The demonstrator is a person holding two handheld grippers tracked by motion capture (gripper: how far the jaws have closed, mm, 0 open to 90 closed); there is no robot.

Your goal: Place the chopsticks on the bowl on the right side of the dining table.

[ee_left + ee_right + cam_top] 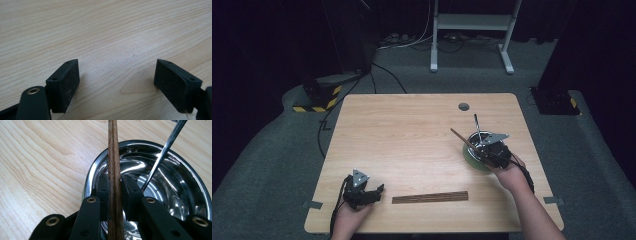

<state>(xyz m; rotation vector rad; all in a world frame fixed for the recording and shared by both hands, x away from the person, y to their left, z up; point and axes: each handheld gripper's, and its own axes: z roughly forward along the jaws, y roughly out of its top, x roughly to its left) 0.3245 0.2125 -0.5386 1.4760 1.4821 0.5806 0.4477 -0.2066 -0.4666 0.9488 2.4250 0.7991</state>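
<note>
The pale wooden counter point(412, 145) has a small round dark hole point(464, 106) near its far edge. On its near part, between the two hands, lies a long flat strip of dark wood point(430, 197), its length running left to right.

At the right side of the counter stands a shiny steel bowl point(175, 182), and in the high view it seems to sit on something green point(472, 159), though the hand covers most of that. A thin metal rod point(162, 157), perhaps the handle of a utensil, leans in the bowl with its upper end rising past the far rim.

The right claw point(115, 192) hangs over the bowl's near-left rim, its two jaws pressed tight against a pair of dark brown chopsticks point(113, 157). The sticks lie side by side and touching, and in the high view they slant up and away to the left point(460, 138) beyond the bowl.

The left claw point(116, 77) rests low at the near-left corner of the counter, jaws spread wide with bare wood between the pads and nothing held
</note>
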